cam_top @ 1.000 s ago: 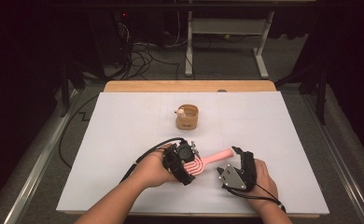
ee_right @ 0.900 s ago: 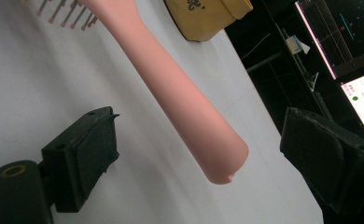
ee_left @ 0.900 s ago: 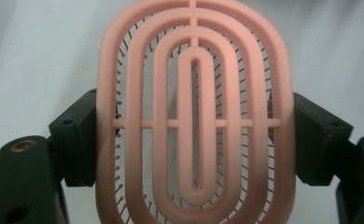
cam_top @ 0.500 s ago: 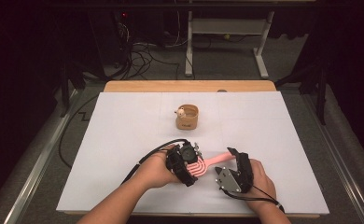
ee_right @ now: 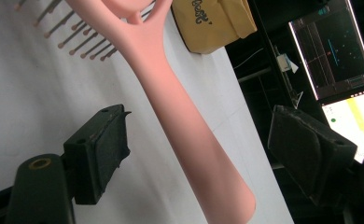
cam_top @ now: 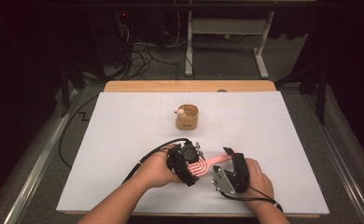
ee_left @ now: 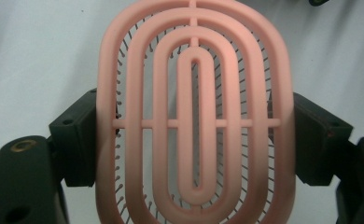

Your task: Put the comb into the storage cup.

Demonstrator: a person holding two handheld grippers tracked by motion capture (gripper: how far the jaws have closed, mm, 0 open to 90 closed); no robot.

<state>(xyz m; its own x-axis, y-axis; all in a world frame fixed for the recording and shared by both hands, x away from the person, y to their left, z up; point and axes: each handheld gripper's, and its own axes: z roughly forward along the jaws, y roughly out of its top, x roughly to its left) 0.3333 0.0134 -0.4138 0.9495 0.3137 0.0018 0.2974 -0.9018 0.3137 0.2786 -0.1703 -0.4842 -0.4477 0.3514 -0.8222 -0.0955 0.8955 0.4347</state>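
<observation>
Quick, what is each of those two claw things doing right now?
Left gripper: closed on the pink hairbrush head.
Right gripper: open, jaws just closing around the brush handle, not touching.

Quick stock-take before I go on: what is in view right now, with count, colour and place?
hairbrush: 1, pink, near middle of the table, head clamped between the left gripper's jaws
holder: 1, tan, table centre, small figure on its rim
table: 1, white top, wooden far edge
floor cables: several, dark, beyond the table
screens: 2, lit, off the table's side
left gripper: 1, black, holding the brush head
right gripper: 1, black, jaws just closing either side of the handle, not touching
</observation>
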